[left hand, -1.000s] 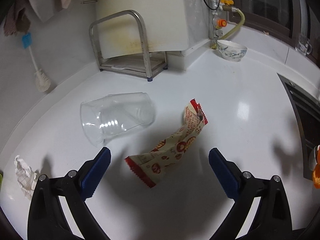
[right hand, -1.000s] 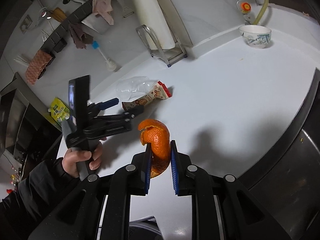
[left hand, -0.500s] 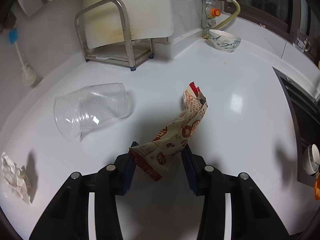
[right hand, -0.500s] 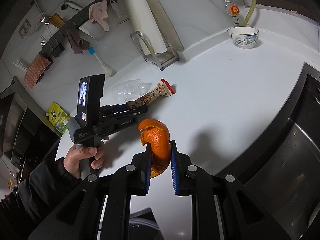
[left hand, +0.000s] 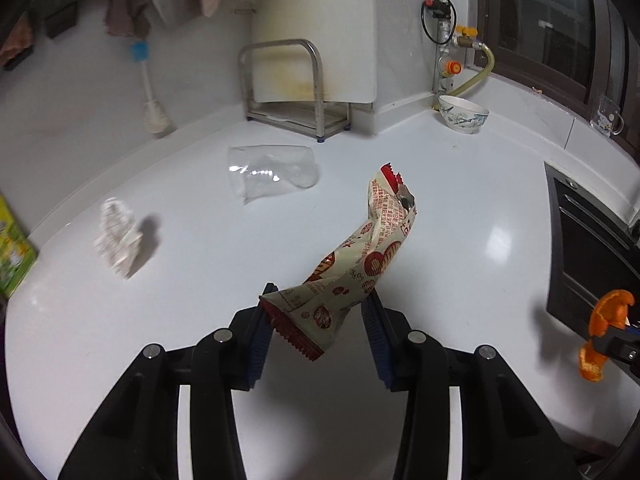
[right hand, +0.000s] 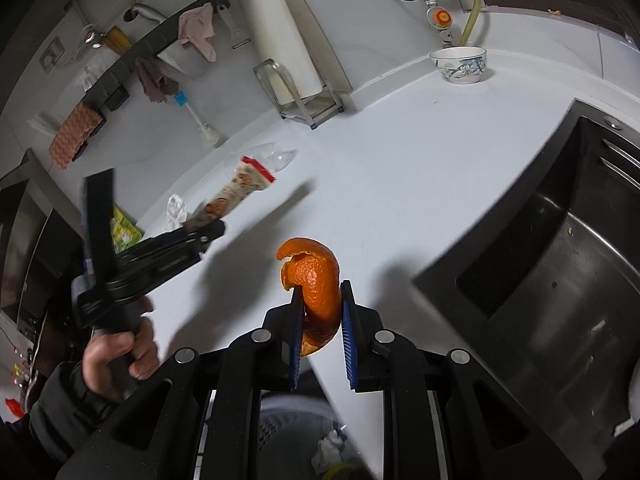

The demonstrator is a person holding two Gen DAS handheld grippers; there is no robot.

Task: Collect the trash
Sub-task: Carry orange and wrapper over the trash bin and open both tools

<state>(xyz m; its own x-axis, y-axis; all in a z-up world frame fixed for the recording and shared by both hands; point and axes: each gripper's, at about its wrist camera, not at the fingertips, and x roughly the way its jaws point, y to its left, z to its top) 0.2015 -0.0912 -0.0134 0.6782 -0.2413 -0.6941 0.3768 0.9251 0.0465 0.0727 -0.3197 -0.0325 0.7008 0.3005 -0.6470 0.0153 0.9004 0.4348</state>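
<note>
My left gripper [left hand: 316,320] is shut on the lower end of a cream and red snack wrapper [left hand: 360,256] and holds it above the white counter [left hand: 460,208]. The wrapper [right hand: 236,192] and left gripper [right hand: 212,228] also show in the right wrist view. My right gripper [right hand: 320,312] is shut on a curled orange peel [right hand: 316,284], held over the counter's front edge; the peel [left hand: 604,320] shows at the far right of the left wrist view. A clear plastic cup [left hand: 272,172] lies on its side and a crumpled paper [left hand: 118,236] lies to its left.
A dark sink [right hand: 540,280] is at the right. A patterned bowl [left hand: 464,114] stands near the back wall by a gas valve. A metal rack [left hand: 292,88] holds a cutting board. A bin with trash [right hand: 304,440] is below the counter edge. A green packet [left hand: 12,248] is far left.
My left gripper closed on the wrapper and lifted it off the counter, pulling back. My right gripper kept its hold on the peel and shifted toward the counter's front edge.
</note>
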